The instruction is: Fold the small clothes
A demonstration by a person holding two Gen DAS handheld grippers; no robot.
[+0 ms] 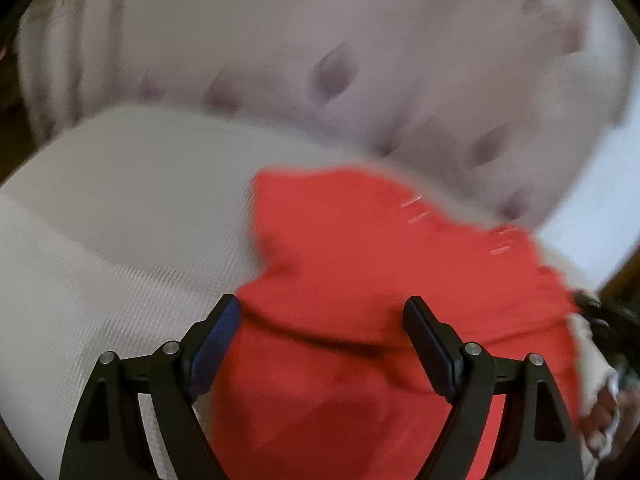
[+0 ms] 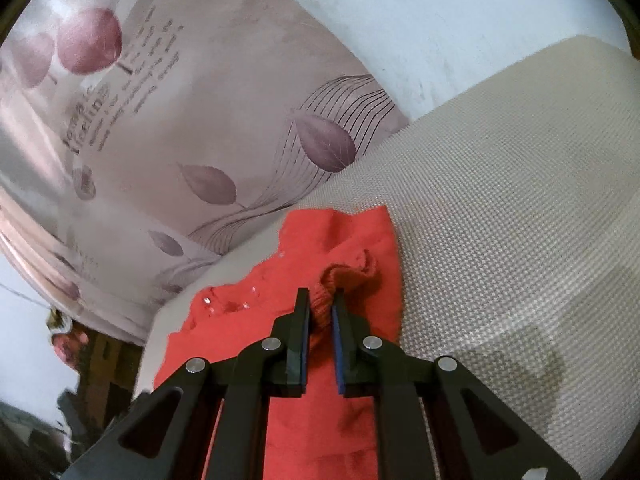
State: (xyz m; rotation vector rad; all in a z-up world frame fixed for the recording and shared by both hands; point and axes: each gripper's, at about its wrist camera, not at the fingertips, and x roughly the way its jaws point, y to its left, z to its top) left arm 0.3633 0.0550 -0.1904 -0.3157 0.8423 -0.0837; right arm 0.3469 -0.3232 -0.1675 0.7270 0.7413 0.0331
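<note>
The small red fabric garment lies spread on a beige woven mattress surface, close to the edge where that surface meets a pale pink curtain-like cloth printed with mauve leaves and lettering. A few tiny shiny beads sit on the garment's left part in the right wrist view. A ribbed, gathered edge of the red fabric is bunched up between the right gripper, whose jaws are nearly closed and pinch that bunch. The rest of the garment runs flat under the gripper toward the camera.

In the left wrist view, which is blurred, the same red garment fills the lower middle, with a dark fold line across it. The left gripper stands over it with its jaws spread wide; nothing is clamped between them, and whether the tips touch the fabric cannot be told. The beige woven surface lies to the left of the garment, and the leaf-printed cloth rises behind. A white wall shows beyond the mattress.
</note>
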